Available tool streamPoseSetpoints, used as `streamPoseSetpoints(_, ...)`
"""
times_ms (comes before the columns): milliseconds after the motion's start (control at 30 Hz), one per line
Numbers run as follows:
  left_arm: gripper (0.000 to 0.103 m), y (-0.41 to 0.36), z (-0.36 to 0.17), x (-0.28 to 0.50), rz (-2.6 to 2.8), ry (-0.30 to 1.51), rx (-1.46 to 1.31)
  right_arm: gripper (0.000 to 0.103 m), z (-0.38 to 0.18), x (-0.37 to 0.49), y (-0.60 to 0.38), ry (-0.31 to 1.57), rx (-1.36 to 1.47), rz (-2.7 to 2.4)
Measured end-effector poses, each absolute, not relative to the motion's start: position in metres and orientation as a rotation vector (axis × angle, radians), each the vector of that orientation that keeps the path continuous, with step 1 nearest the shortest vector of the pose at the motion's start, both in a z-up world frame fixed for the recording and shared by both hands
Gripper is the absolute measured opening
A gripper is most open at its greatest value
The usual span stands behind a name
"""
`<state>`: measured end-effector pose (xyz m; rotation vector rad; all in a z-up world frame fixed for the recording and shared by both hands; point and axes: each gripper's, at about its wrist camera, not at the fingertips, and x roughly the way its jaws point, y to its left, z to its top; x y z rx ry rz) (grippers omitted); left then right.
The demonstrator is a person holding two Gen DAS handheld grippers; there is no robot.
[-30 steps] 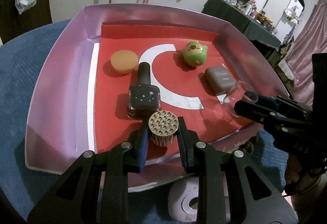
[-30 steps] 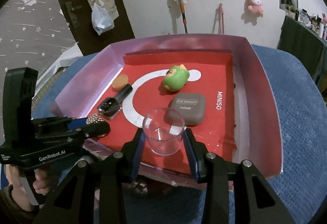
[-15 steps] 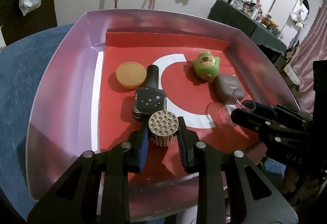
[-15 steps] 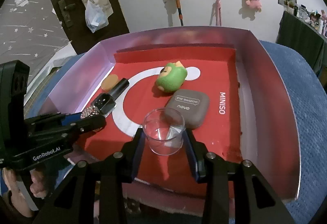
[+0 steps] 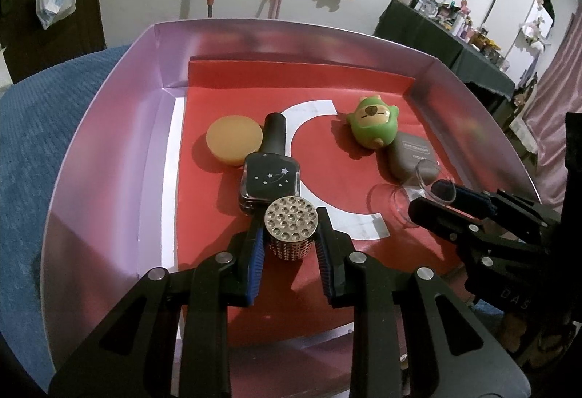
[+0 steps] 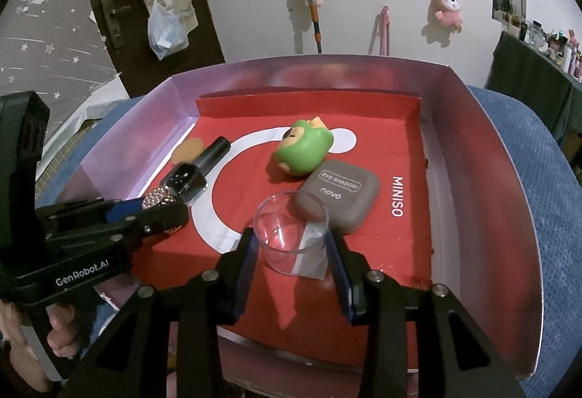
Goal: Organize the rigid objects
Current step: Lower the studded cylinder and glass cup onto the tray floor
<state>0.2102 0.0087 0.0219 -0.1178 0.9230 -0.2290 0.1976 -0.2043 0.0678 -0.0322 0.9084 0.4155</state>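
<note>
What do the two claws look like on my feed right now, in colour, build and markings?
Both match: matte black frames of angular triangular cut-out arms with silver round bolt heads, and blue ribbed pads lining the inner fingers. The left claw shows white "GenRobot.AI" lettering on its black handle in the right wrist view. The right claw shows faint embossed letters on its body. No cables or sleeves show.

Orange puck (image 6: pixel 187 151) — perhaps half-hidden behind bottle (image 6: pixel 196 171).

We see a clear glassy cup (image 6: pixel 291 234), a studded shiny metal cylinder (image 5: pixel 290 229), a glossy dark bottle (image 5: pixel 270 176), a matt grey case (image 6: pixel 338 196), and rough blue cloth (image 5: pixel 54 114).
</note>
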Motion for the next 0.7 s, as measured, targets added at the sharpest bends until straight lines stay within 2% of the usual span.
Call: streamPoseSetpoints(700,0.024,0.0073,0.0215,0.2126,-0.207,0.923,-0.109,0.042,0.0663,0.1963,-0.2076,0.900,-0.010,0.422)
